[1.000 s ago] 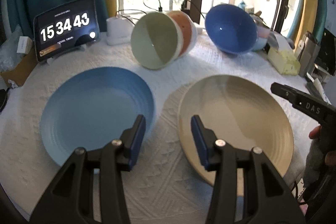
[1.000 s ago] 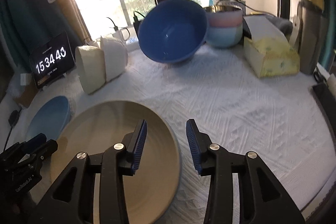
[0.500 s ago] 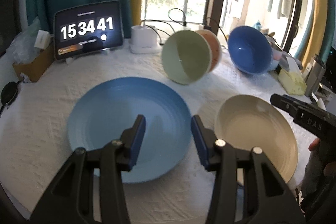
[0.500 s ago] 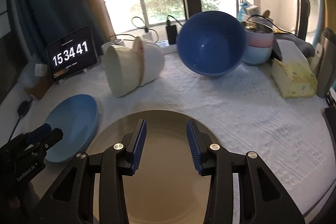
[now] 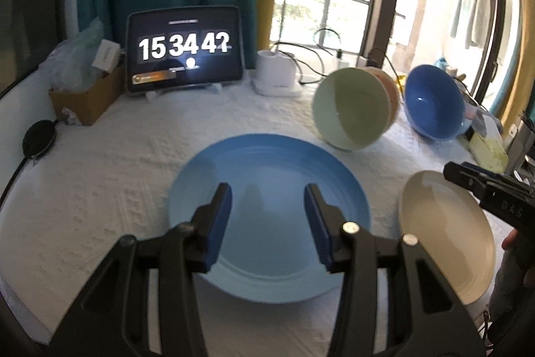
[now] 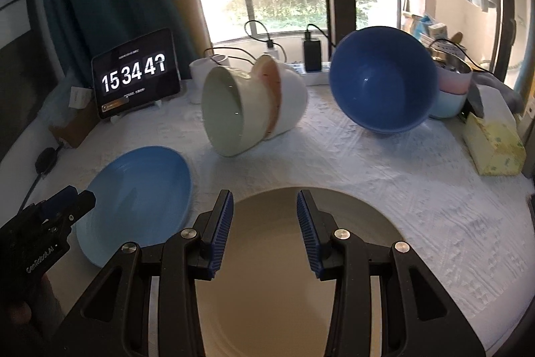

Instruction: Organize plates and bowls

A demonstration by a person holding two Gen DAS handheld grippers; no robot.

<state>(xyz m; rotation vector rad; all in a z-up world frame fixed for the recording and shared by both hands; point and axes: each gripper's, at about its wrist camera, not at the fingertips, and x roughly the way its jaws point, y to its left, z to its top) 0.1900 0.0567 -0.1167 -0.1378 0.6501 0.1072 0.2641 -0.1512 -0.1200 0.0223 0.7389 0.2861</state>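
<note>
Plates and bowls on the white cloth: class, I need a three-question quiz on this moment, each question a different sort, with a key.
1. True or false: the left tool grips the blue plate.
2. Which plate lies under the right tool? A) beige plate B) blue plate
3. Fill in: the green bowl lies on its ____, nested with an orange-rimmed bowl.

Key: 1 false, both tools are open and empty; 2 A; 3 side.

A white, rough embossed cloth (image 6: 384, 169) covers the table. At 9 o'clock, a smooth, matt blue plate (image 6: 140, 189); at 1 o'clock, a glossy blue bowl (image 6: 381, 82). Matt black plastic claws.
</note>
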